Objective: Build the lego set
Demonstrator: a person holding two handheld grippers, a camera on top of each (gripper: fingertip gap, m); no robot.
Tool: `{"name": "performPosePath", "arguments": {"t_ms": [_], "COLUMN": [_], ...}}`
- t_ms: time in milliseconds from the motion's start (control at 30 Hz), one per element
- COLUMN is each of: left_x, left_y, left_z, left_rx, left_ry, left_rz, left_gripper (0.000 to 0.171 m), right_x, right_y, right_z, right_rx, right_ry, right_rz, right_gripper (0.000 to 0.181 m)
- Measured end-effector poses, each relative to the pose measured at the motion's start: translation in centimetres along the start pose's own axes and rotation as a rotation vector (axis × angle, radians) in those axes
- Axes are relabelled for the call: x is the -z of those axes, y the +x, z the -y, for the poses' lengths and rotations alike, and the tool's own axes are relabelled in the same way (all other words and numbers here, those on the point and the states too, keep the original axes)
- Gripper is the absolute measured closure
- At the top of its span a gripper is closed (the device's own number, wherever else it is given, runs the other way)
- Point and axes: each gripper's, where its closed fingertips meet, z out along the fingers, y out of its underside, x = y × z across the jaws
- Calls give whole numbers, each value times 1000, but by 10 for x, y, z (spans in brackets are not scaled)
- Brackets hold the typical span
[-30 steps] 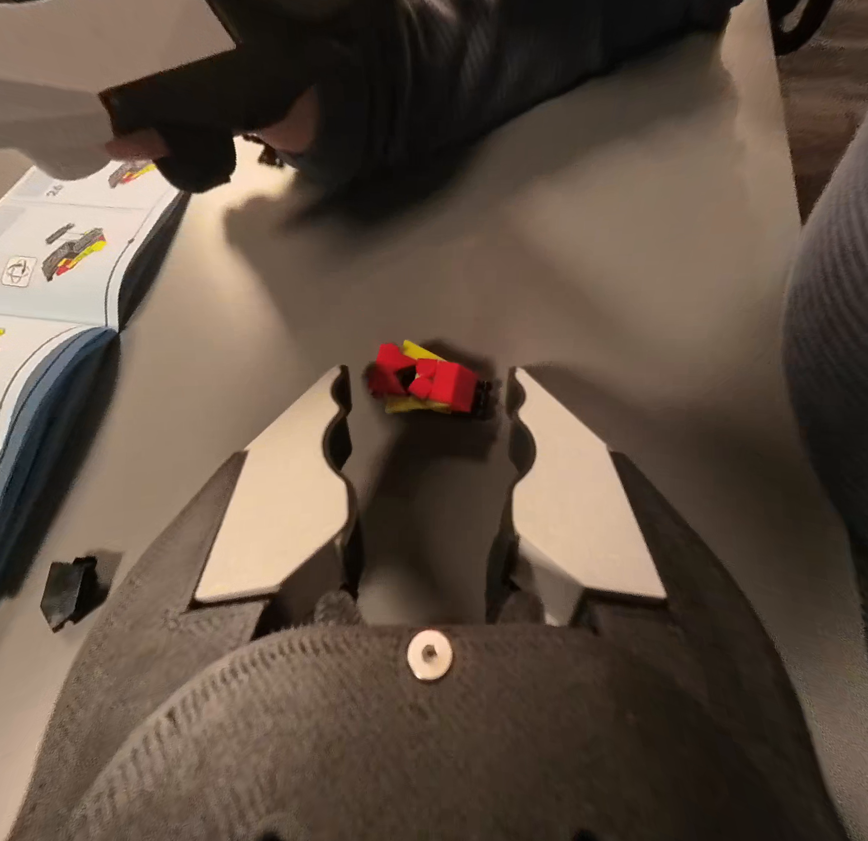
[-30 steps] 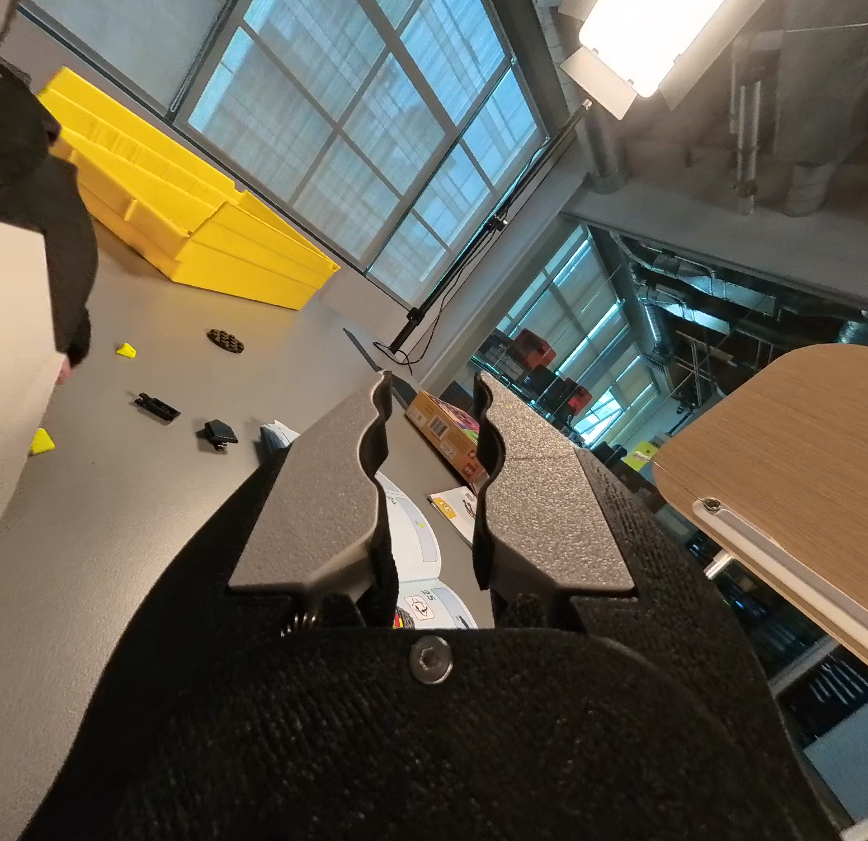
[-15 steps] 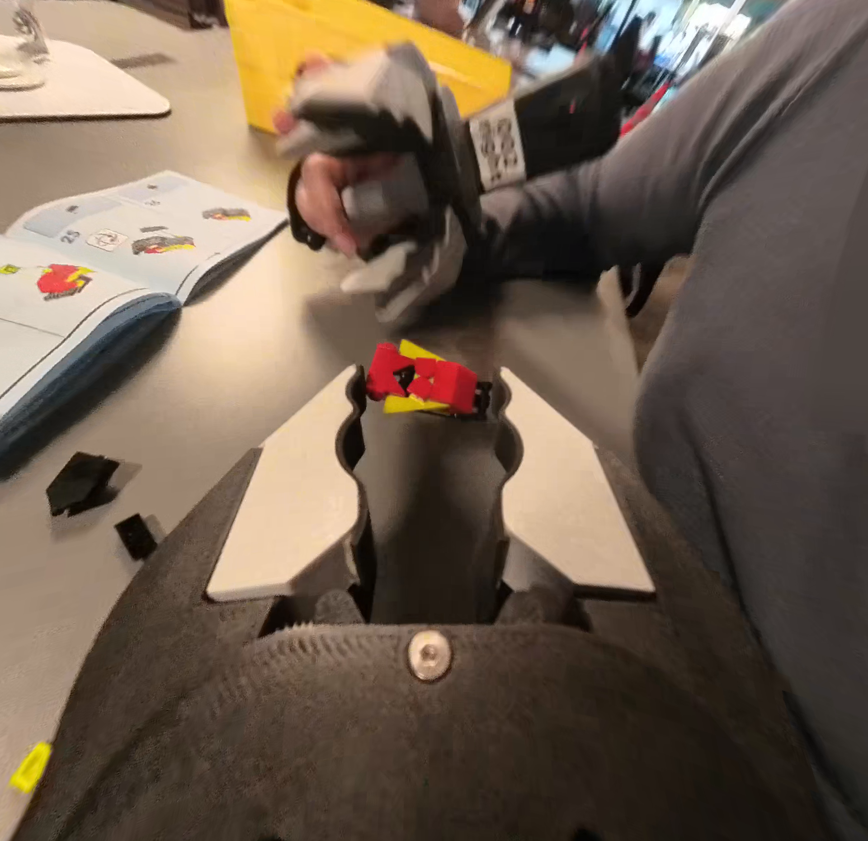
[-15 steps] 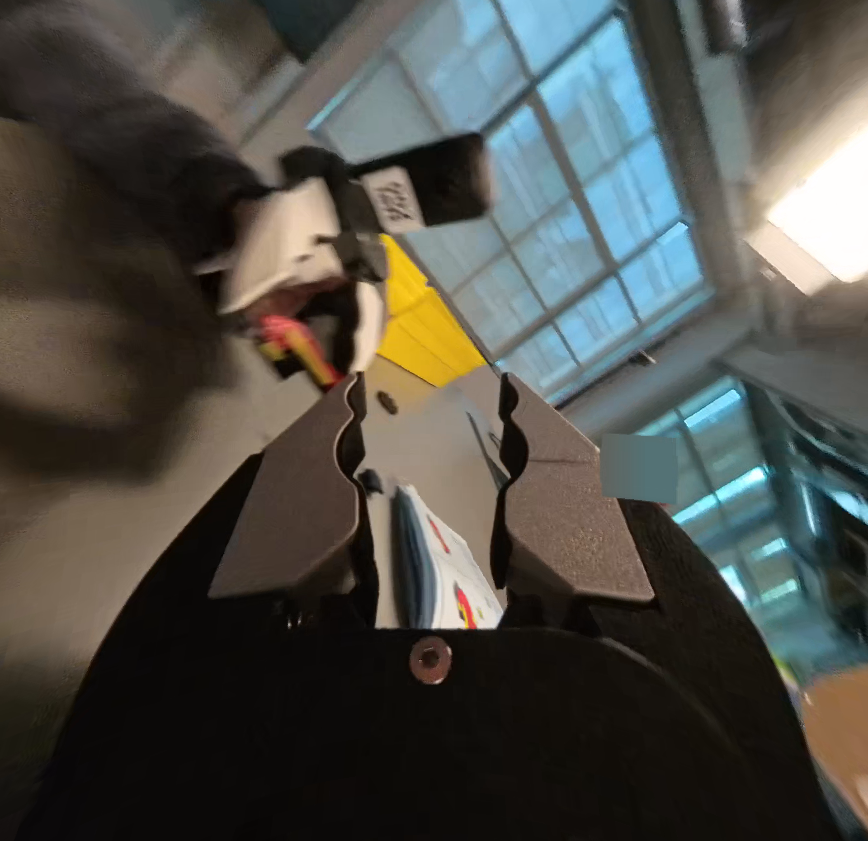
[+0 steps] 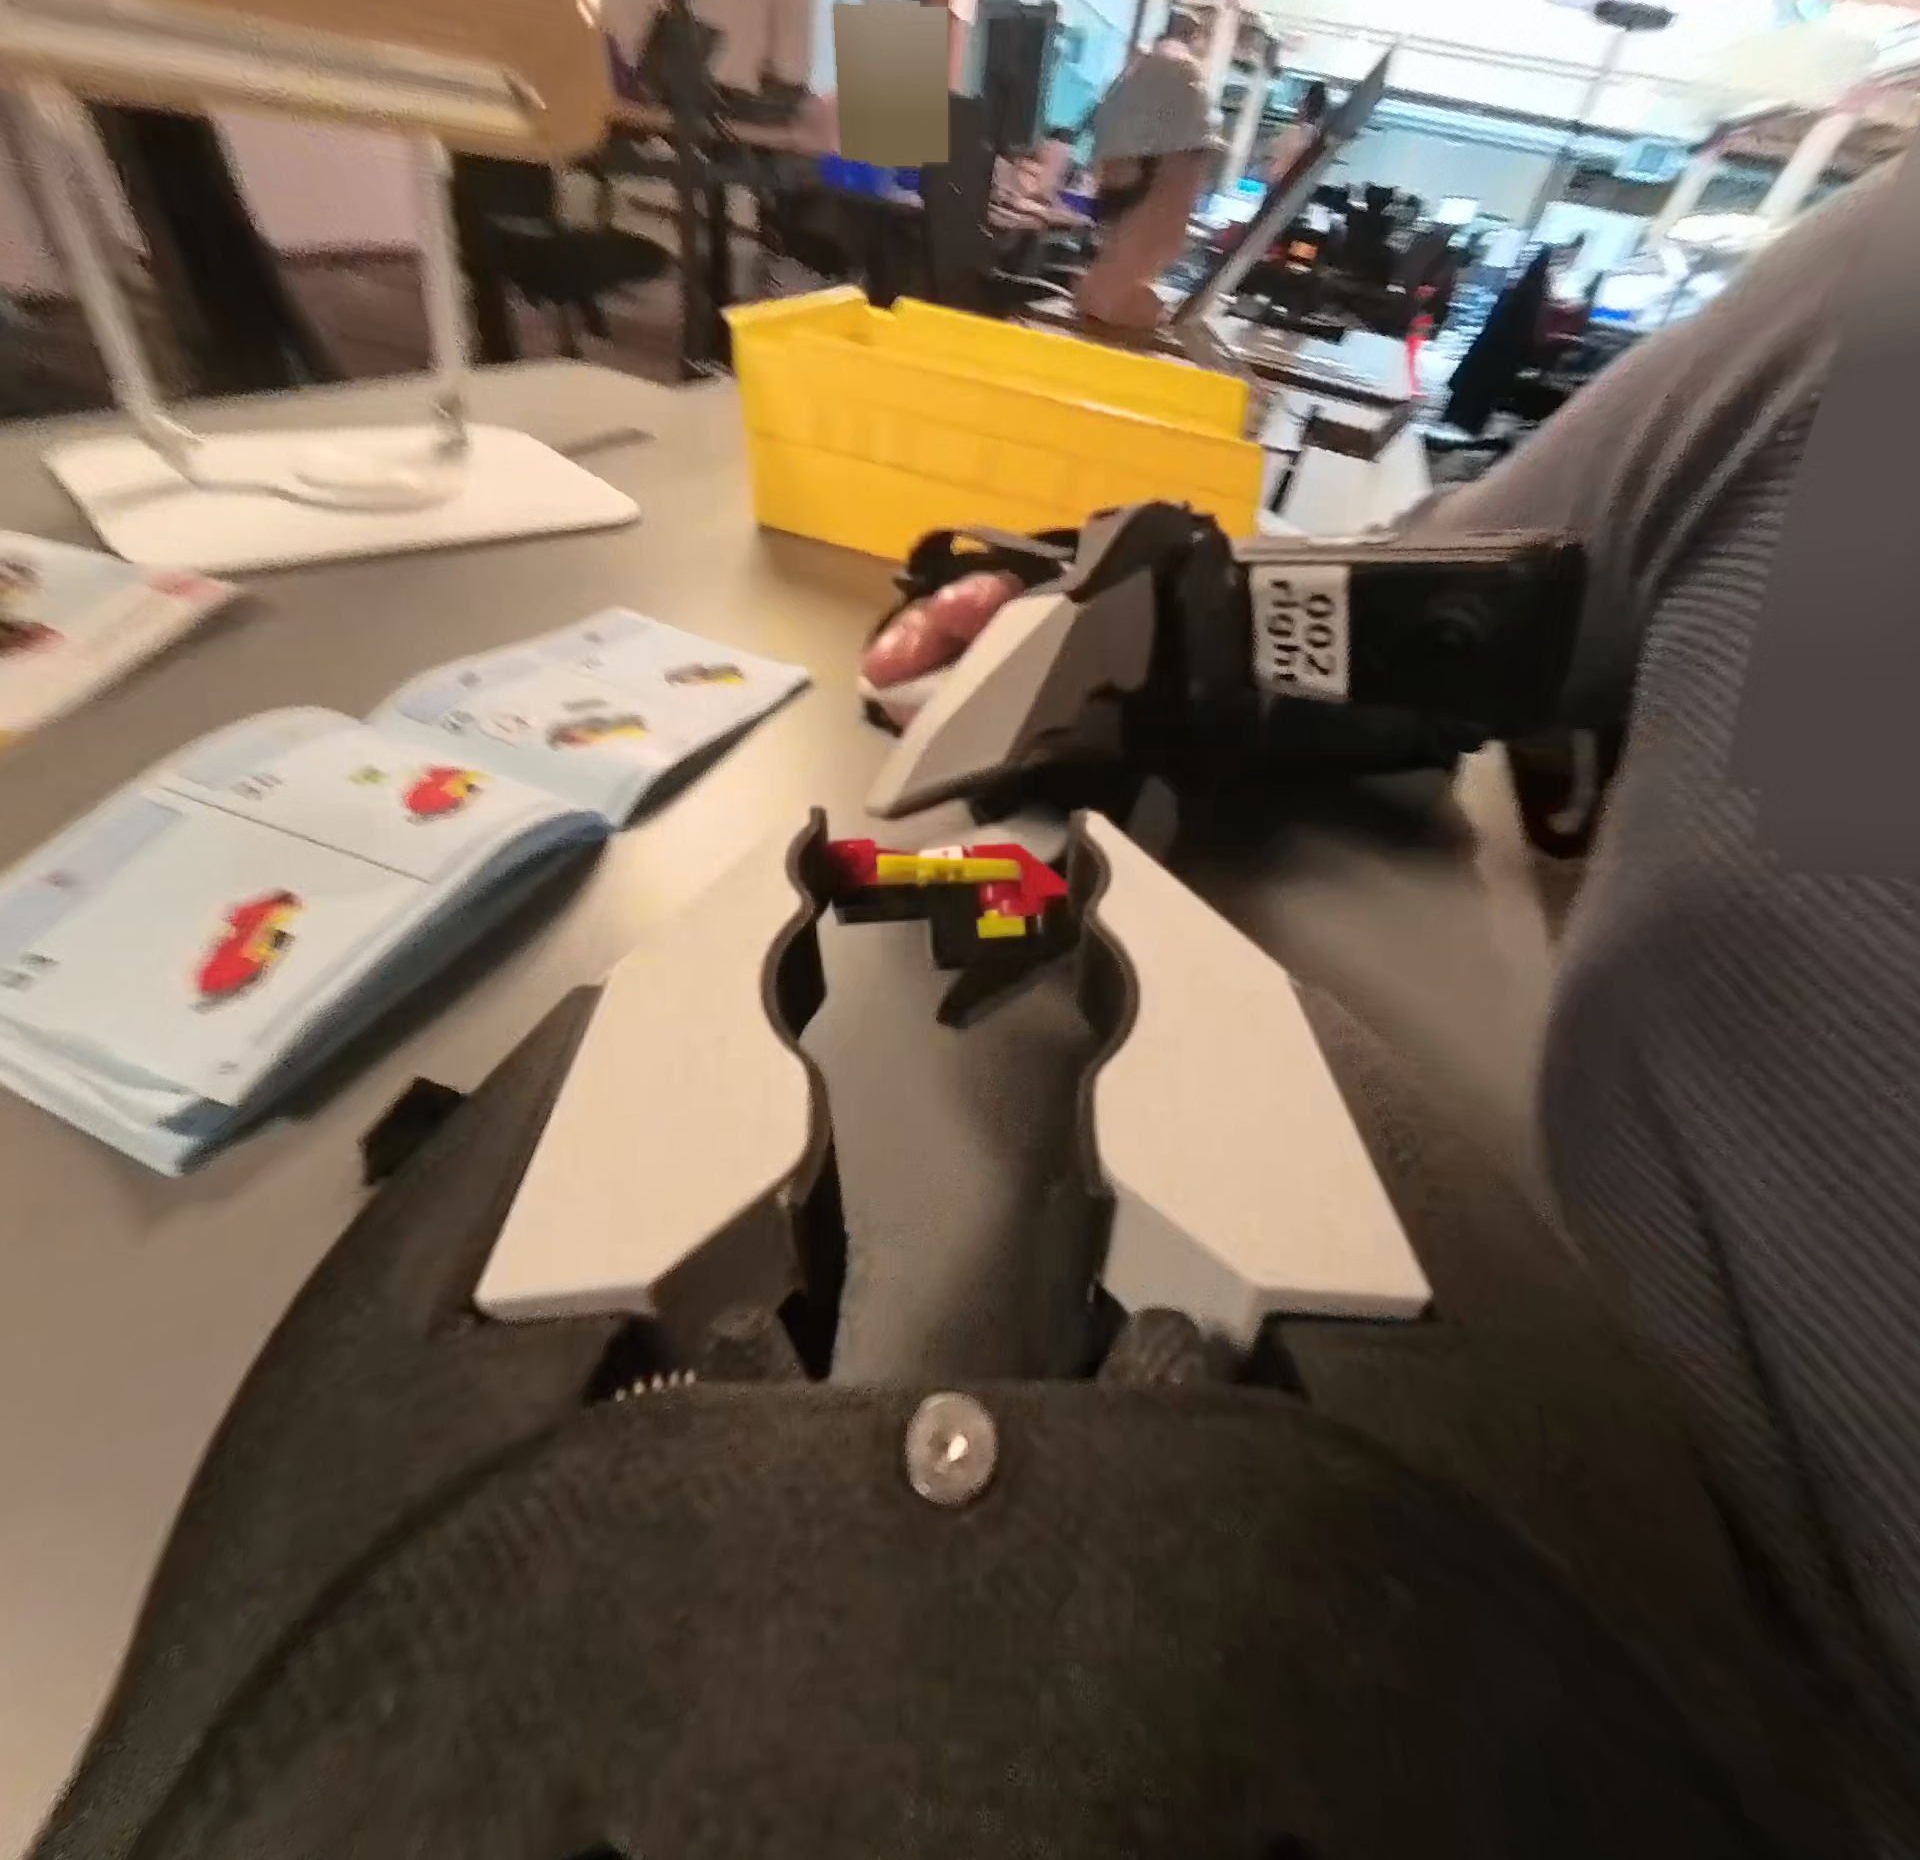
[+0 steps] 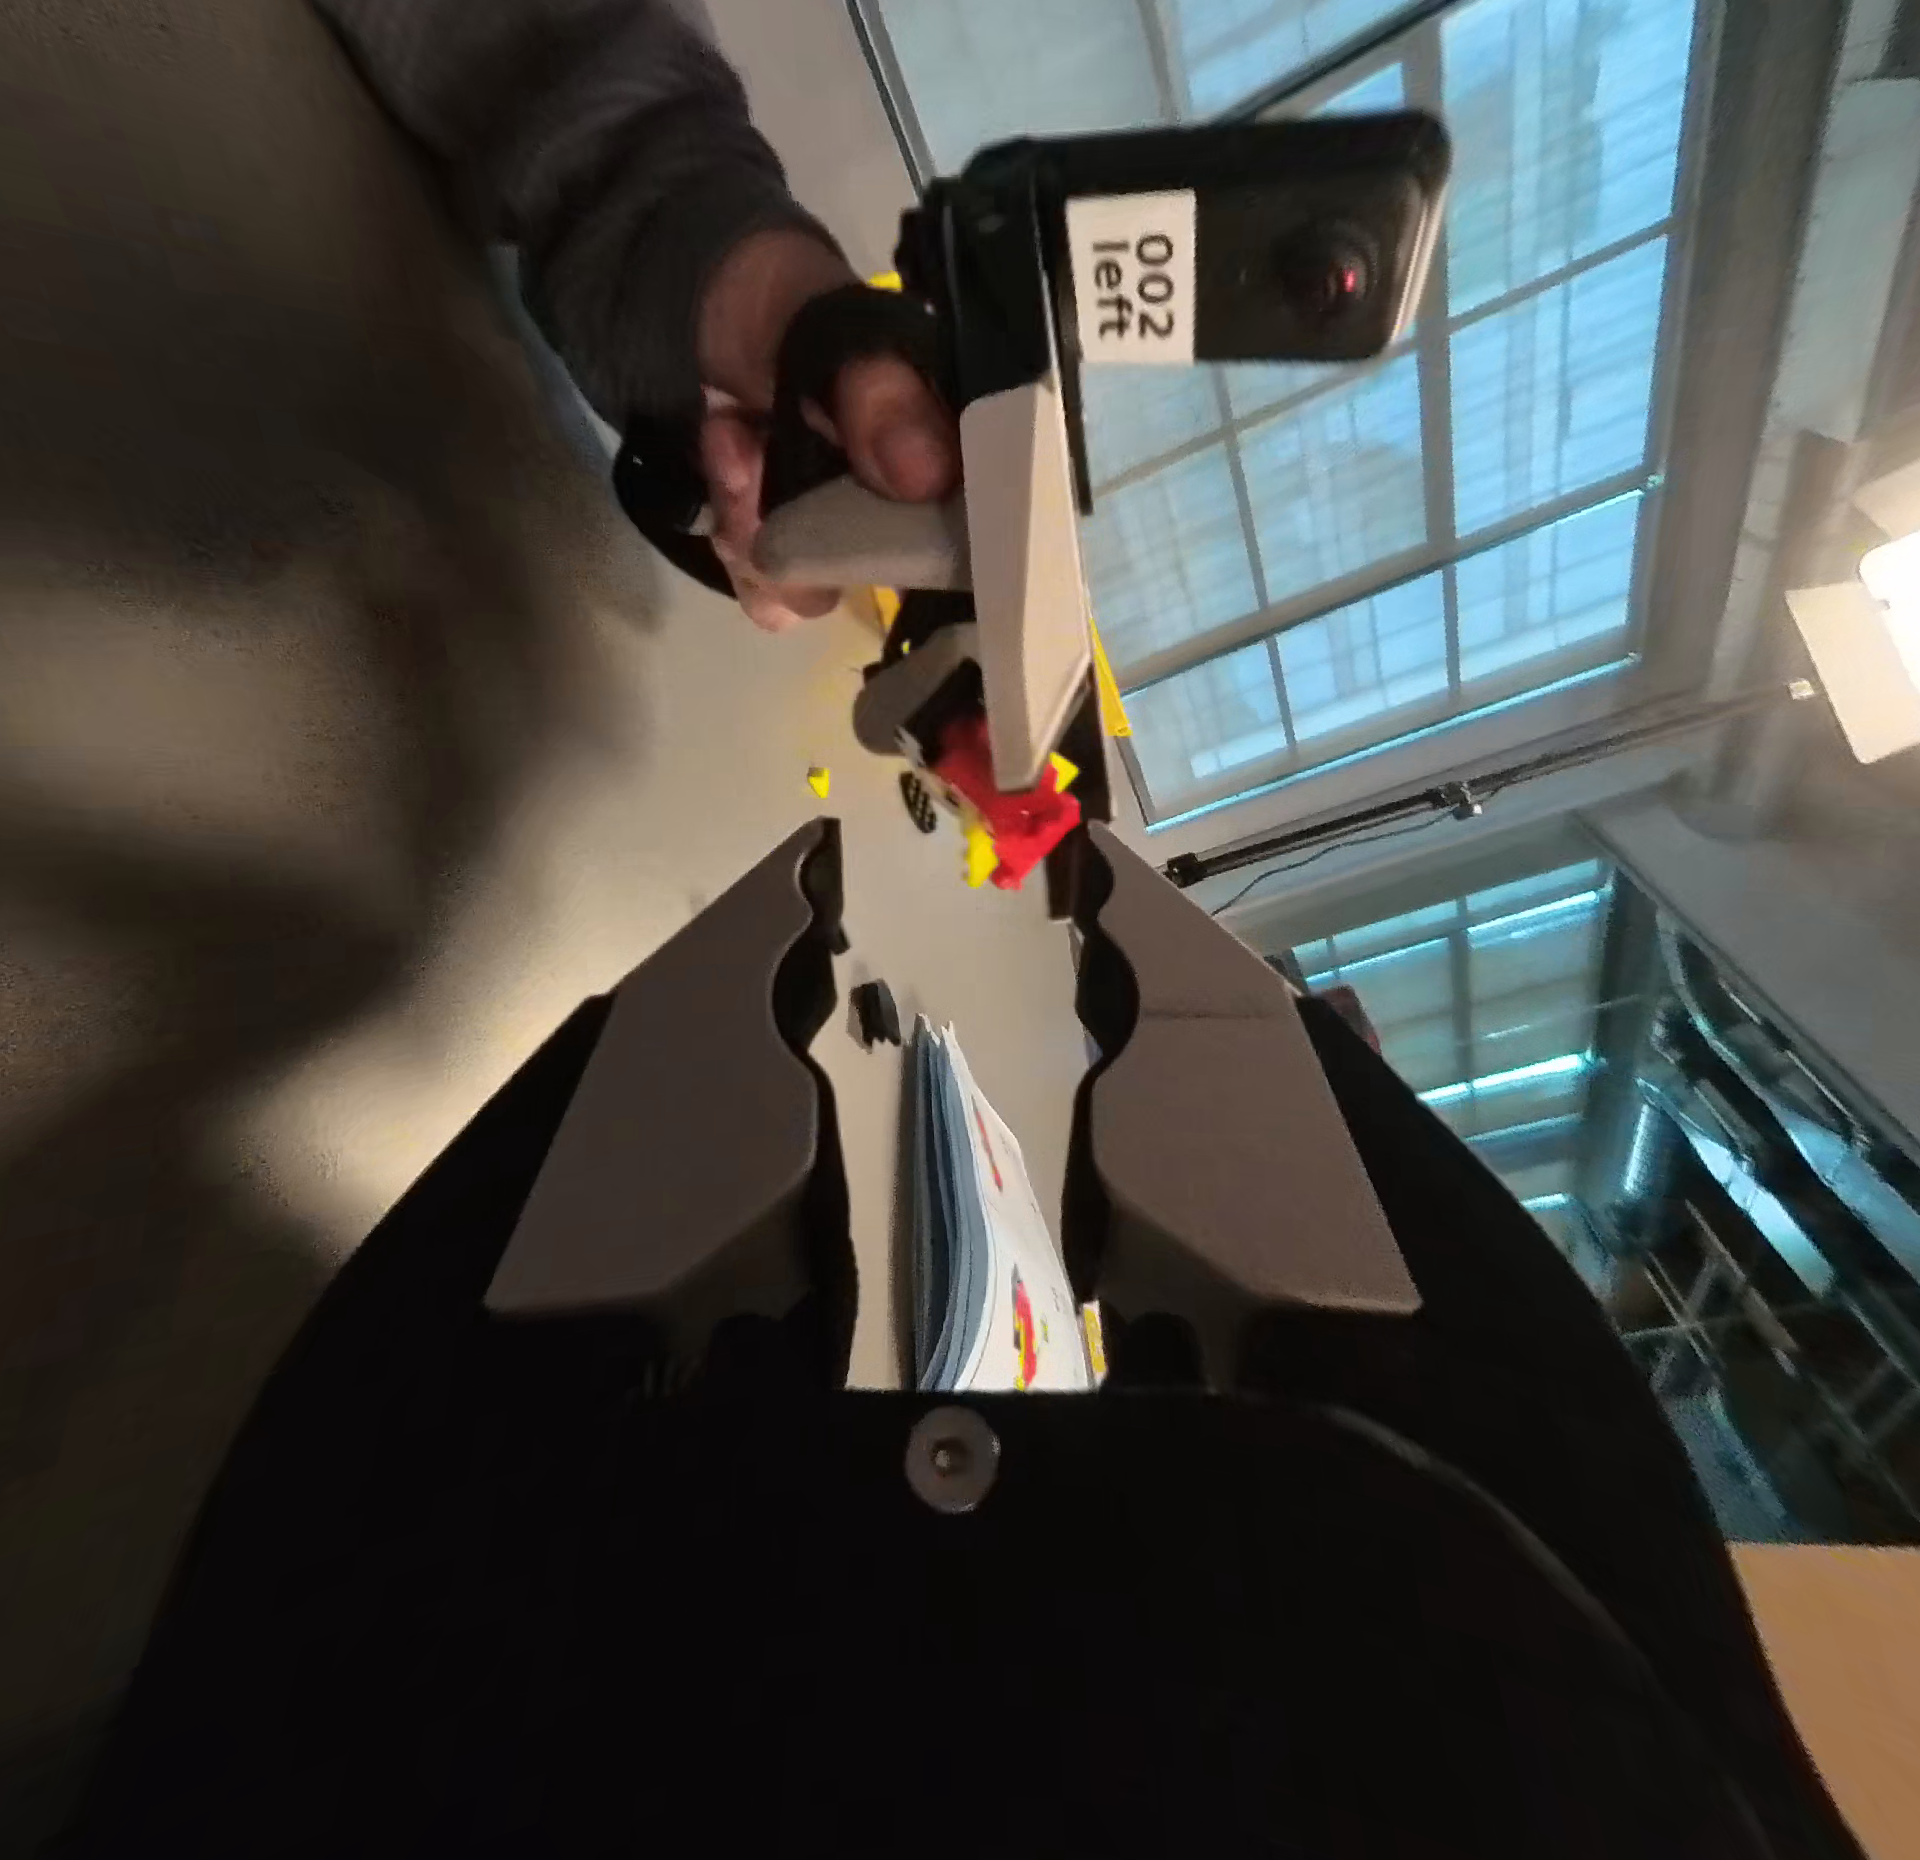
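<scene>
Left wrist view, centre of frame: left gripper [image 5: 945, 880] pinches the lego model [image 5: 951, 891], a small red, yellow and black build clamped crosswise between the fingertips and lifted off the grey table [image 5: 727, 563]; a dark shadow lies on the table under it. Just beyond, upper right of centre, the right gripper [image 5: 914, 771] points in from the right, its pale finger tip near the model; whether it touches cannot be told here. A hand [image 5: 935, 631] shows behind that finger, and a grey sleeve [image 5: 1714, 875] fills the right edge. Left of frame: an open instruction booklet [image 5: 343, 865] lies flat on the table. Above centre: a yellow bin [image 5: 987, 439] stands on the table. Upper left: a white stand base [image 5: 343, 480], blurred. Right wrist view, much tilted: the right gripper's [image 6: 951, 844] own dark fingers stand spread with nothing between them. Just above their tips the left gripper [image 6: 997, 771] comes down from the top of frame, gripped by a hand [image 6: 821, 439], with the lego model [image 6: 1003, 808] caught at its tip, red and yellow parts showing. The booklet [image 6: 977, 1218] is visible edge-on through the gap between the fingers, a small black piece [image 6: 873, 1010] just above it. Windows [image 6: 1351, 460] fill the upper right.
</scene>
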Motion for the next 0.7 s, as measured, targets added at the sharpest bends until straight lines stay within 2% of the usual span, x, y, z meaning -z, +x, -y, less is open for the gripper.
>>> {"name": "performPosePath", "arguments": {"t_ms": [100,333,400,500,600,700], "left_x": [-2,-7,-4,4,10,11], "left_y": [-2,-3,0,8,14,19], "left_z": [10,20,21,22,16,18], "left_rx": [-86,-182,-210,-271,-339,-333], "left_ry": [42,83,91,93,57,73], "left_rz": [97,208,188,142,106,73], "left_gripper": [126,126,125,117,118,125], "right_x": [-1,1,3,7,14,21], "right_y": [11,23,22,23,32,32], "right_z": [2,1,3,7,14,23], "right_rx": [-42,-57,-109,-279,-482,-661], "right_ry": [-29,-75,-26,80,216,360], "right_rz": [-71,-156,-130,-70,-31,70], "right_gripper": [140,155,162,163,163,163]}}
